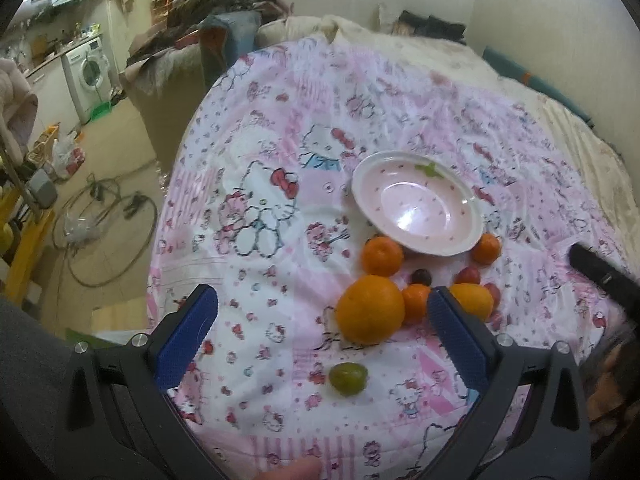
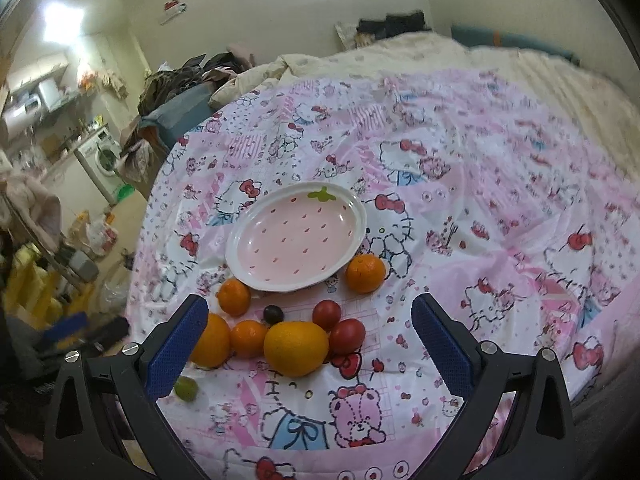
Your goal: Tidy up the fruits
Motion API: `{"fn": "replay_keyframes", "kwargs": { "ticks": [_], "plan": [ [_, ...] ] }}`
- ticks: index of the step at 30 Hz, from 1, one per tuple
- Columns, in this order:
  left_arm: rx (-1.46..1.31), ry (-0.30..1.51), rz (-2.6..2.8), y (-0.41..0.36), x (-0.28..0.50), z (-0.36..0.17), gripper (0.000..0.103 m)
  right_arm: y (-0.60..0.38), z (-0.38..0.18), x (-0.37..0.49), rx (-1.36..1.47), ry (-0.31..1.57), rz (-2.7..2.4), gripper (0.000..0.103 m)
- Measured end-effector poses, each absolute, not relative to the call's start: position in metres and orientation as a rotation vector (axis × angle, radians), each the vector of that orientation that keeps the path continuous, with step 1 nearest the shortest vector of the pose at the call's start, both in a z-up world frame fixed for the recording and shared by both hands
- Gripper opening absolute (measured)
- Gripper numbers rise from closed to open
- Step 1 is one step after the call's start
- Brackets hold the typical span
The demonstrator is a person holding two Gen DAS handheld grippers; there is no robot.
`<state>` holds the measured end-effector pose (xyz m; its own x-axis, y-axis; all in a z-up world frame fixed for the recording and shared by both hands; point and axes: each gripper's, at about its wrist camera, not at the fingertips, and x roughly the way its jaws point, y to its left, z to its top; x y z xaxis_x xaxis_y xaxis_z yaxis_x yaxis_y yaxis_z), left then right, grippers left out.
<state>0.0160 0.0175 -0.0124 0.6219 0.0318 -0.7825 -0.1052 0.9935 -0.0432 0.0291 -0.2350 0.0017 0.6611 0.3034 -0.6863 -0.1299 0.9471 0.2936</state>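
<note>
A pink strawberry-pattern plate (image 1: pixel 420 208) (image 2: pixel 296 240) lies empty on a Hello Kitty bedspread. Fruits lie in front of it: a large orange (image 1: pixel 370 309) (image 2: pixel 211 338), a second large orange (image 2: pixel 296 347) (image 1: pixel 474 300), small tangerines (image 1: pixel 382 255) (image 2: pixel 365 273), red tomatoes (image 2: pixel 346 335), a dark grape (image 2: pixel 273 314) and a green fruit (image 1: pixel 348 377) (image 2: pixel 186 389). My left gripper (image 1: pixel 322 316) is open and empty above the near fruits. My right gripper (image 2: pixel 310 320) is open and empty, hovering over the fruit cluster; its dark body shows at the right of the left wrist view (image 1: pixel 604 276).
The bedspread (image 1: pixel 280 160) covers a bed with a cream quilt (image 2: pixel 440 56) behind. Left of the bed lie a pile of clothes (image 1: pixel 216 4), a washing machine (image 1: pixel 90 70), hoops and bags on the floor (image 1: pixel 104 224), and a yellow stand (image 1: pixel 24 248).
</note>
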Motion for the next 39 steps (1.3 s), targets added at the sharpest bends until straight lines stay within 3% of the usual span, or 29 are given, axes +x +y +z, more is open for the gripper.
{"fn": "replay_keyframes", "kwargs": {
  "ticks": [14, 20, 22, 30, 33, 39],
  "plan": [
    [-0.076, 1.257, -0.036, -0.001, 0.067, -0.070, 0.098, -0.285, -0.027, 0.080, 0.418, 1.036, 0.197, 0.103],
    [-0.062, 1.380, -0.129, -0.011, 0.093, -0.097, 0.083, -0.303, -0.050, 0.084, 0.527, 1.120, 0.169, 0.103],
    [-0.079, 1.407, -0.136, -0.010, 0.099, -0.105, 0.073, -0.305, -0.051, 0.083, 0.529, 1.121, 0.159, 0.103],
    [-0.128, 1.413, -0.156, -0.010, 0.106, -0.118, 0.067, -0.305, -0.057, 0.086, 0.546, 1.142, 0.158, 0.103],
    [-0.175, 1.399, -0.169, -0.004, 0.105, -0.118, 0.060, -0.306, -0.059, 0.087, 0.552, 1.148, 0.152, 0.103],
    [-0.166, 1.388, -0.158, -0.004, 0.098, -0.111, 0.055, -0.309, -0.081, 0.092, 0.634, 1.253, 0.168, 0.100]
  ]
}}
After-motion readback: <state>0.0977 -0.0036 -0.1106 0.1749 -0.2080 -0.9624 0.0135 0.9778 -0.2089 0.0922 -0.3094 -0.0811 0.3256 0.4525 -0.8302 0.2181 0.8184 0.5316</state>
